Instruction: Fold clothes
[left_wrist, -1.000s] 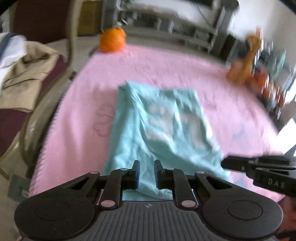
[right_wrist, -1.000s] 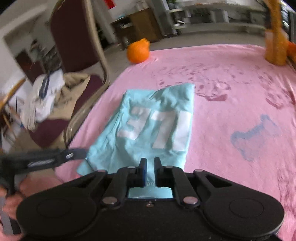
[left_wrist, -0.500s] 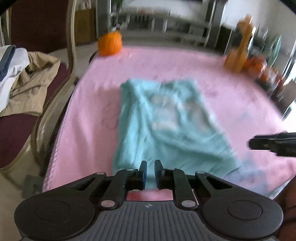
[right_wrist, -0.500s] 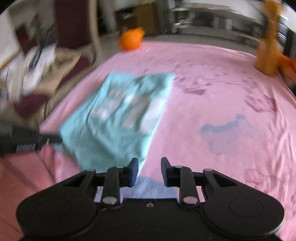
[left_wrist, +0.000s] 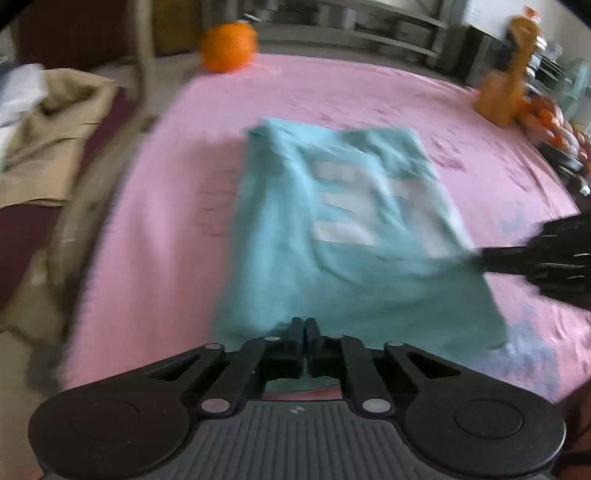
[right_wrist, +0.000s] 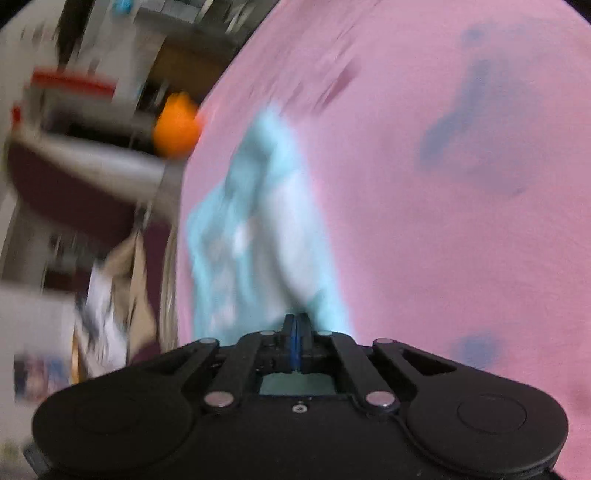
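Both grippers now clamped on the near part of the teal shirt, which lies part-folded on the pink blanket, white print up. Left gripper: jaws have just been closing and are nearly shut, w/ the shirt's near hem between the pads, cloth running out ahead of the tips; it looks pinched. Right gripper: half a sec ago its jaws stood apart w/ cloth under them, now they've snapped fully shut on the shirt's right edge, and the cloth bunches up straight ahead of the tips. In the left view it comes in from the right side w/ the shirt's edge pulled taut to its tip. Its whole view has also rolled sideways vs. a sec ago, v. blurred, so that hand is mid-swing. Shirt's near part has lifted & shifted; a sec ago it lay flatter. Reading: grasp step done, next fold prob. starting, near end to be carried toward the far end, away from the jaws. Orange ball sits far ahead at the blanket's far edge, well clear.
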